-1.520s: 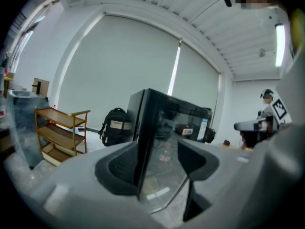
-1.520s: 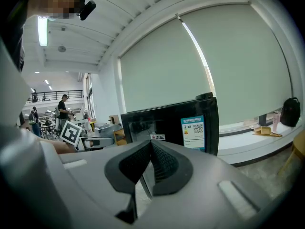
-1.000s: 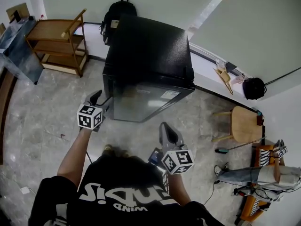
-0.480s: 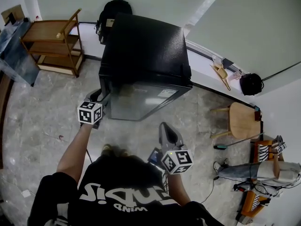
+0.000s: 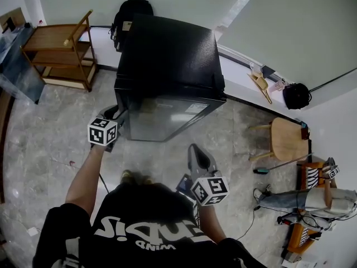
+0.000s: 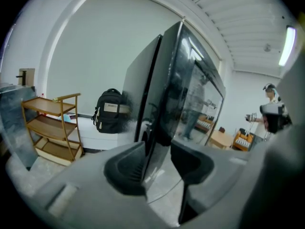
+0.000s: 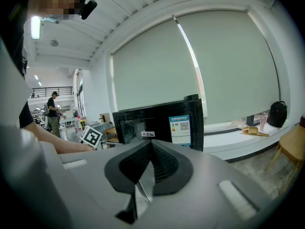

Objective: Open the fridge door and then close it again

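A black fridge with a glossy glass door stands on the floor ahead of me. My left gripper is at the door's left edge. In the left gripper view the door's edge runs between the pads of my left gripper, whose jaws are closing around it with one pad on each side. My right gripper hangs in front of the door's right half, apart from it. Seen in the right gripper view, the right gripper is shut and empty, facing the fridge front.
A wooden shelf rack stands at the far left, and a black backpack leans behind the fridge. To the right are a wooden stool and a black bag on a low ledge. A person stands far off.
My left gripper has edged in to the fridge door's left edge. The right gripper has stayed where it was.
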Tool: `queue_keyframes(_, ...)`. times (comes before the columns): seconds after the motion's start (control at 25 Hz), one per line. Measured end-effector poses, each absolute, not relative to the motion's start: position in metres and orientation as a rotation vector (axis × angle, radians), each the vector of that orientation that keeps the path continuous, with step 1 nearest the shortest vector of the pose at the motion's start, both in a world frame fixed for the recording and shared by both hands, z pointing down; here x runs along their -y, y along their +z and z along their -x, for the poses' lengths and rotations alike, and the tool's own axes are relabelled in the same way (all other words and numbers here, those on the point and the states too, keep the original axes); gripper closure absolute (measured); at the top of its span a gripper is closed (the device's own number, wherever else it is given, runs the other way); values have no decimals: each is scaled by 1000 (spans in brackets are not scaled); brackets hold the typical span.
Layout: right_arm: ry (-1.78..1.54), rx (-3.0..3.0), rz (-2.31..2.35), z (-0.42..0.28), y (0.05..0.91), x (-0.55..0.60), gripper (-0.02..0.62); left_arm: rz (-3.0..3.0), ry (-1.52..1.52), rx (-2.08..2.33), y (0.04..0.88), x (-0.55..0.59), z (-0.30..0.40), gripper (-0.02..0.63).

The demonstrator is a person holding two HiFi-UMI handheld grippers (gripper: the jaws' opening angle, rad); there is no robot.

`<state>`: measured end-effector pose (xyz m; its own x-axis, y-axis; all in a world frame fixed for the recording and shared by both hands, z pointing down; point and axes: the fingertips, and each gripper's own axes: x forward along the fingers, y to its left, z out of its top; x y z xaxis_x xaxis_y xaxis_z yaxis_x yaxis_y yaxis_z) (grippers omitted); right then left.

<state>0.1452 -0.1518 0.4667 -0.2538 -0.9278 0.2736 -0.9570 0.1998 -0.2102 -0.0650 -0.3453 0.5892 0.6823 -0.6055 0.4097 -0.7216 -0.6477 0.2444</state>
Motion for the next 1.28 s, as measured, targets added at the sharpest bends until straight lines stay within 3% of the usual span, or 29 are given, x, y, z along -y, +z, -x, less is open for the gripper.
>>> queue_keyframes(0.48,535,2354,-1856,-151,471,152,598,-2505,418,1084,588,342,64,442)
queue_keyframes(1.28,536,2434,-1806,-147,471,143,598,-2448,354,993,587,233,66,488)
